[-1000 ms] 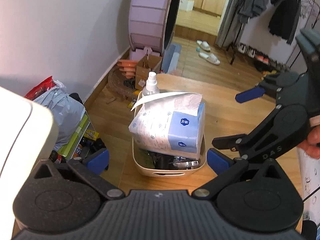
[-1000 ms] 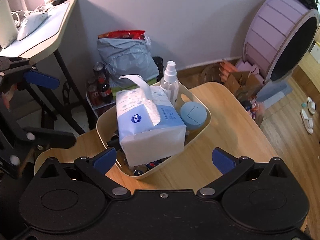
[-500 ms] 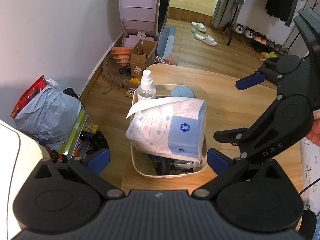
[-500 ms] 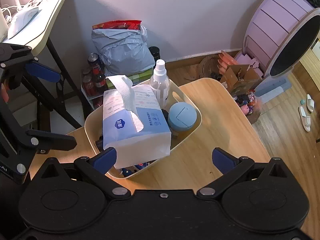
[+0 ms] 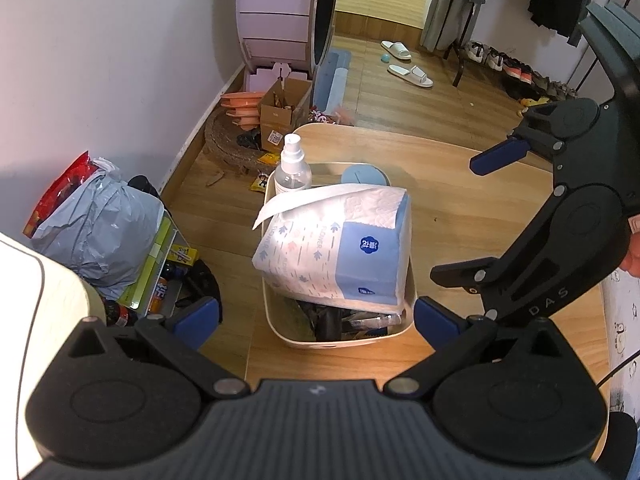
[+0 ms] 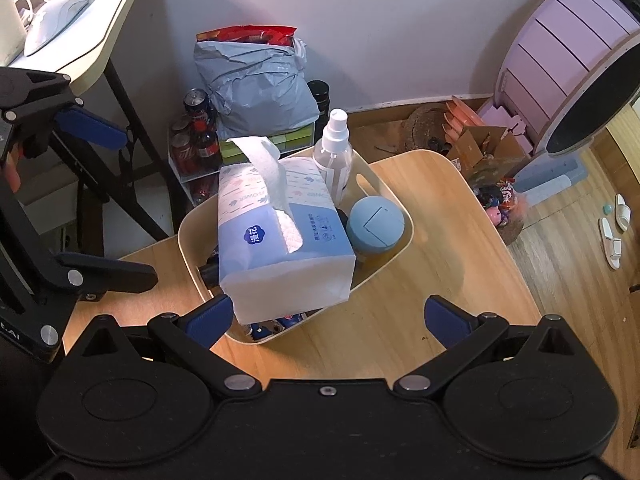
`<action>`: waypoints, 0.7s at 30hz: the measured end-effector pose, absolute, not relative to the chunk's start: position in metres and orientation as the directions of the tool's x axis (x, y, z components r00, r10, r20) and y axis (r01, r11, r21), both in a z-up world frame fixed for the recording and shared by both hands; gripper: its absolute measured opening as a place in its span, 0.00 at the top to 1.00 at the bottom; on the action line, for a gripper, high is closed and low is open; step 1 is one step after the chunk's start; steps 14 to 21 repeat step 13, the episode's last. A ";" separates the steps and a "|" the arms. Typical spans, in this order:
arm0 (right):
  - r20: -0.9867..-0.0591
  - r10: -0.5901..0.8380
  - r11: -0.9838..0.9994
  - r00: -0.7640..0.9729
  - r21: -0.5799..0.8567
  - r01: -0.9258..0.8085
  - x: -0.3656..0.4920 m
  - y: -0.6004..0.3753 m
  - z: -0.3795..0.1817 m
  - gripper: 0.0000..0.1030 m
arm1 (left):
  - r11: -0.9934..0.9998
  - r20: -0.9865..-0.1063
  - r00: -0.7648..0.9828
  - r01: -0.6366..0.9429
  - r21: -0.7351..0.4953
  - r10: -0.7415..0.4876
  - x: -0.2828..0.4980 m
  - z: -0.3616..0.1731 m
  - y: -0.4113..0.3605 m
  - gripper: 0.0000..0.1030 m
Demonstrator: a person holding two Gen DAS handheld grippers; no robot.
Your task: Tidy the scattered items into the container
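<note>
Cream plastic tub (image 6: 394,254) sits on the pale wooden table (image 6: 460,264), packed full. On top lies a blue and white tissue pack (image 6: 280,240), tilted, with one sheet sticking up from its slot. Behind it a clear spray bottle (image 6: 334,152) stands upright against the far wall of the tub, and a round blue case (image 6: 375,222) sits just beside the pack. Small dark things show under the pack, too hidden to tell apart. The left gripper (image 5: 316,314) hangs above the near end of the tub, its jaws wide apart and empty. The right gripper (image 6: 326,318) hangs over the table edge beside the tub, jaws likewise spread and holding nothing. A grey bag (image 6: 256,80) and drink cans (image 6: 194,100) sit on the floor by the wall
</note>
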State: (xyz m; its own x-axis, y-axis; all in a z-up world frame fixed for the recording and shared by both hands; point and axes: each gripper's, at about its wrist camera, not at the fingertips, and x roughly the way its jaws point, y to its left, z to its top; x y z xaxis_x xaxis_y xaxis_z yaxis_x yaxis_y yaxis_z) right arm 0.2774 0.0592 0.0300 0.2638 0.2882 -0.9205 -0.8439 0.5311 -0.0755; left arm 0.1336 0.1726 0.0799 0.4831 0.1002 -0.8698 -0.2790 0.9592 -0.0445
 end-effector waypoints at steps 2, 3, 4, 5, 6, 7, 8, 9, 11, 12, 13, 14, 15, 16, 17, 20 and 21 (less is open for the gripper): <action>-0.921 0.287 0.530 0.264 -0.077 -0.844 0.277 0.059 0.030 0.00 | 0.958 -0.869 0.483 -0.282 -0.044 0.102 0.133 0.080 0.173 0.00; -0.920 0.287 0.529 0.265 -0.078 -0.845 0.277 0.059 0.031 0.00 | 0.959 -0.869 0.484 -0.282 -0.043 0.104 0.133 0.081 0.173 0.00; -0.920 0.288 0.528 0.265 -0.078 -0.846 0.276 0.059 0.031 0.00 | 0.959 -0.868 0.485 -0.282 -0.041 0.105 0.133 0.081 0.173 0.00; -0.920 0.287 0.527 0.266 -0.080 -0.846 0.276 0.060 0.031 0.00 | 0.959 -0.868 0.485 -0.281 -0.040 0.106 0.133 0.081 0.173 0.00; -0.920 0.285 0.527 0.267 -0.082 -0.846 0.276 0.060 0.031 0.00 | 0.959 -0.867 0.487 -0.280 -0.041 0.105 0.132 0.081 0.173 0.00; -0.920 0.286 0.526 0.268 -0.083 -0.847 0.276 0.060 0.032 0.00 | 0.959 -0.867 0.488 -0.281 -0.041 0.105 0.132 0.081 0.173 0.00; -0.920 0.287 0.526 0.268 -0.082 -0.847 0.276 0.060 0.032 0.00 | 0.958 -0.867 0.487 -0.284 -0.040 0.108 0.132 0.081 0.173 0.00; -0.919 0.289 0.527 0.267 -0.080 -0.846 0.276 0.060 0.032 0.00 | 0.957 -0.867 0.486 -0.286 -0.039 0.110 0.132 0.081 0.173 0.00; -0.919 0.292 0.526 0.266 -0.078 -0.847 0.276 0.061 0.032 0.00 | 0.957 -0.867 0.487 -0.287 -0.039 0.111 0.131 0.081 0.174 0.00; -0.919 0.291 0.526 0.266 -0.079 -0.847 0.275 0.061 0.032 0.00 | 0.958 -0.866 0.487 -0.285 -0.036 0.112 0.131 0.081 0.173 0.00; -0.919 0.290 0.525 0.267 -0.080 -0.847 0.275 0.061 0.032 0.00 | 0.958 -0.866 0.486 -0.284 -0.032 0.115 0.131 0.082 0.173 0.00; -0.919 0.290 0.525 0.267 -0.080 -0.847 0.275 0.061 0.032 0.00 | 0.958 -0.866 0.486 -0.284 -0.032 0.115 0.131 0.082 0.173 0.00; -0.919 0.290 0.525 0.267 -0.080 -0.847 0.275 0.061 0.032 0.00 | 0.958 -0.866 0.486 -0.284 -0.032 0.115 0.131 0.082 0.173 0.00; -0.919 0.290 0.525 0.267 -0.080 -0.847 0.275 0.061 0.032 0.00 | 0.958 -0.866 0.486 -0.284 -0.032 0.115 0.131 0.082 0.173 0.00; -0.919 0.290 0.525 0.267 -0.080 -0.847 0.275 0.061 0.032 0.00 | 0.958 -0.866 0.486 -0.284 -0.032 0.115 0.131 0.082 0.173 0.00; -0.919 0.290 0.525 0.267 -0.080 -0.847 0.275 0.061 0.032 0.00 | 0.958 -0.866 0.486 -0.284 -0.032 0.115 0.131 0.082 0.173 0.00; -0.919 0.290 0.525 0.267 -0.080 -0.847 0.275 0.061 0.032 0.00 | 0.958 -0.866 0.486 -0.284 -0.032 0.115 0.131 0.082 0.173 0.00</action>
